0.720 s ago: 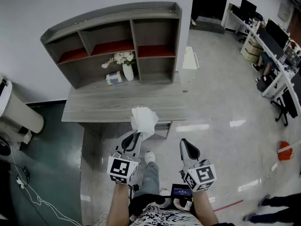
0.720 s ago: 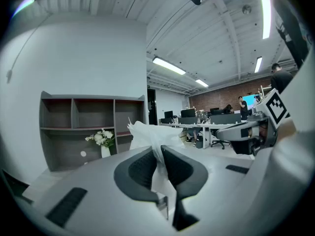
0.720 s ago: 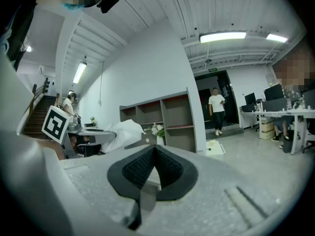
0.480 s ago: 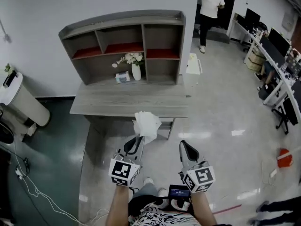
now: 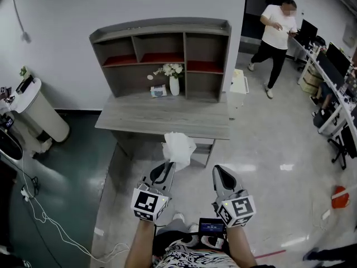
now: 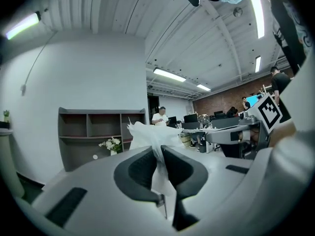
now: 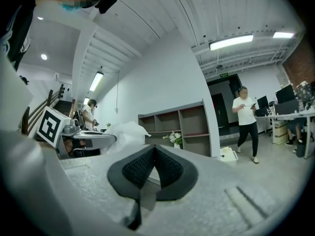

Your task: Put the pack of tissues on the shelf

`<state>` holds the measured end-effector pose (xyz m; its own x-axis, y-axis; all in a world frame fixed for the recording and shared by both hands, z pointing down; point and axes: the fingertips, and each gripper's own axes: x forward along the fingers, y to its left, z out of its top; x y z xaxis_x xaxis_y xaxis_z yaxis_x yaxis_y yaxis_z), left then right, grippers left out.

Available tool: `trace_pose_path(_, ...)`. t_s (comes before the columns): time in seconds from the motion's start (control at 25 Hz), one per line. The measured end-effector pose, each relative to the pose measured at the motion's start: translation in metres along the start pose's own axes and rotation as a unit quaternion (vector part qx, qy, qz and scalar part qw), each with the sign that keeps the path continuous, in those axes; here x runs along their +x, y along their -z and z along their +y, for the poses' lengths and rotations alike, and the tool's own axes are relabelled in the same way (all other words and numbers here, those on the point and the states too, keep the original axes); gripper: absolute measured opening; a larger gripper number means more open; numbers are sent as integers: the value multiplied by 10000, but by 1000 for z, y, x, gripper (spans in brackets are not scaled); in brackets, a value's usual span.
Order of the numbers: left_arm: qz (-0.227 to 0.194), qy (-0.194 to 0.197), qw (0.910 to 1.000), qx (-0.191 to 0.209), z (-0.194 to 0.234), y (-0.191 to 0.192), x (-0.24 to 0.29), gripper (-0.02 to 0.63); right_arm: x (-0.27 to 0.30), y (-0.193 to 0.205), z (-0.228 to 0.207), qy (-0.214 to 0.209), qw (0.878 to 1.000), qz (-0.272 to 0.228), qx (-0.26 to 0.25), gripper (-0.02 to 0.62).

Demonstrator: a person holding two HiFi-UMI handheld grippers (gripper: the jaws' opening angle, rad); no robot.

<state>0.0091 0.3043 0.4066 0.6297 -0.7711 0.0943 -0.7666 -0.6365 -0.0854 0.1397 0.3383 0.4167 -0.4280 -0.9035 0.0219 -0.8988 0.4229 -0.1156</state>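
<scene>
One pack of tissues [image 5: 178, 147], centre of frame.
Left gripper [image 5: 166, 169] pinches it; right gripper [image 5: 221, 175] pressed together, empty; shelf [image 5: 184, 52] upper centre.

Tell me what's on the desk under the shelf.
A flower vase and a small packet stand on the desk, in the shelf's middle bay. The tissue pack in the left gripper hides part of its front edge.

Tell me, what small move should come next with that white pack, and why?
Probably carry the left gripper forward toward the shelf. Its jaws are pinched on the pack of tissues, which hangs in the air short of the desk, so the shelf looks out of reach from here. The right gripper is shut and empty.
</scene>
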Motion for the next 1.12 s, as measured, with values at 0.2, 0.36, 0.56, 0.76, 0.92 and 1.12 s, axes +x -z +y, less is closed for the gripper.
trace_pose_path(0.2, -29, -131, 9999, -33, 12, 0, -1, 29, 13, 2, -1, -58, 9999, -13, 120, 2)
trace_pose_path(0.36, -56, -282, 9996, -13, 30, -6, 5, 29, 31, -4, -4, -143, 9998, -25, 141, 2)
trace_pose_path(0.56, -60, -479, 9988, -78, 68, 5, 28, 29, 74, 2, -16, -182, 9997, 74, 140, 2)
trace_pose_path(0.76, -103, -490, 9987, -66, 127, 8, 73, 29, 141, 5, -39, -58, 9999, 34, 104, 2)
trace_pose_path(0.92, -175, -434, 9989, -12, 192, 7, 119, 29, 216, -3, -51, 102, 9999, -51, -17, 3)
trace_pose_path(1.12, -271, -216, 9994, 60, 276, -10, 174, 29, 316, -13, -63, 308, 9995, 72, -53, 2)
